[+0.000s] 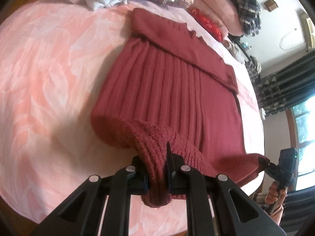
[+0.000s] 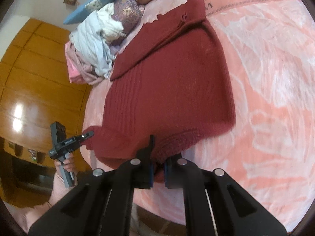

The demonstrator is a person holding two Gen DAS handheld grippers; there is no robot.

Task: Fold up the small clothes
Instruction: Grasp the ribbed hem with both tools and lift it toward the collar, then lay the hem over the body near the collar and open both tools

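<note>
A dark red knitted sweater lies spread on the pink bed, sleeves folded across its far part. My left gripper is shut on the ribbed hem at one near corner and lifts it a little. My right gripper is shut on the hem at the other near corner; it also shows in the left wrist view. The sweater fills the middle of the right wrist view, and the left gripper shows at its left edge.
A heap of white and pink clothes and cushions lies at the head of the bed. Folded blankets and a plaid cloth are stacked beyond. A wooden wardrobe stands left; window and curtains right.
</note>
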